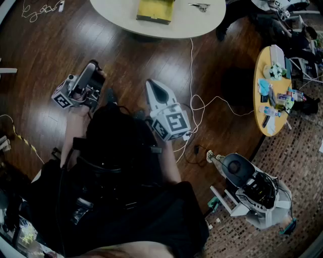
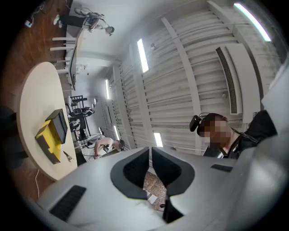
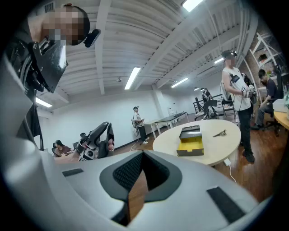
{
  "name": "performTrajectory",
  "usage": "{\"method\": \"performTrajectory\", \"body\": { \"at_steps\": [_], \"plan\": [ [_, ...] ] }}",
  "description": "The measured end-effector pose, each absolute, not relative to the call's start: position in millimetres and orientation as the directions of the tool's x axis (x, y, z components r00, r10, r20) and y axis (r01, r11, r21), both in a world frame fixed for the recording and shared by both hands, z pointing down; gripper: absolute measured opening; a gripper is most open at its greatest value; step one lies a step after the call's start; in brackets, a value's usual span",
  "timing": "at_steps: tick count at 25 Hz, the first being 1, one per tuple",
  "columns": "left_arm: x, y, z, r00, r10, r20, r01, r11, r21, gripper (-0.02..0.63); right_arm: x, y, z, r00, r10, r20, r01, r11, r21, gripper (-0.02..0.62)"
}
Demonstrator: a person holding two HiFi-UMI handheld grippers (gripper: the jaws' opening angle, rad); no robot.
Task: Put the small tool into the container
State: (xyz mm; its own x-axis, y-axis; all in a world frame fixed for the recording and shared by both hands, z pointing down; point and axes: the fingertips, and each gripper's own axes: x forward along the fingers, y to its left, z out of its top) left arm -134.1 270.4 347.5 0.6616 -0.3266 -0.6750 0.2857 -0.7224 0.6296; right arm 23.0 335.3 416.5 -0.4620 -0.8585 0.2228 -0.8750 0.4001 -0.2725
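Dark wooden floor (image 1: 50, 45) fills the room, with a round cream table (image 1: 116, 15) at its far edge. Near the bottom, well apart from that table, the person holds both grippers close to the body. The left gripper (image 1: 95, 66) sits at the left, tilted upward, its jaws drawn together on nothing. The right gripper (image 1: 151, 85) is just to its right, about level, its jaws likewise closed and empty. On the far table lies the yellow container (image 1: 154, 10), lid raised, and right of it, near but apart, the small tool (image 1: 200, 6).
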Motion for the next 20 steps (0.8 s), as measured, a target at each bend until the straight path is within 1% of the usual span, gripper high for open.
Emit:
{"method": "performTrajectory", "body": {
  "at_steps": [4, 8, 20],
  "plan": [
    [-169.7, 246.8, 349.3, 0.649, -0.339, -0.681, 0.301, -0.708, 0.639, 0.009, -16.3, 315.3, 415.2, -0.464, -0.854, 0.235, -0.874, 0.399, -0.277, -0.002],
    [-198.6, 220.2, 358.5, 0.638, -0.355, -0.683, 0.309, -0.695, 0.65, 0.008, -39.4, 290.6, 421.2, -0.454, -0.851, 0.262, -0.88, 0.384, -0.278, -0.002],
    [-238.6, 171.2, 377.2, 0.655, -0.386, -0.65, 0.271, -0.682, 0.679, 0.006, -65.4, 249.8, 429.7, -0.436, -0.839, 0.327, -0.89, 0.348, -0.293, 0.0]
  ]
}}
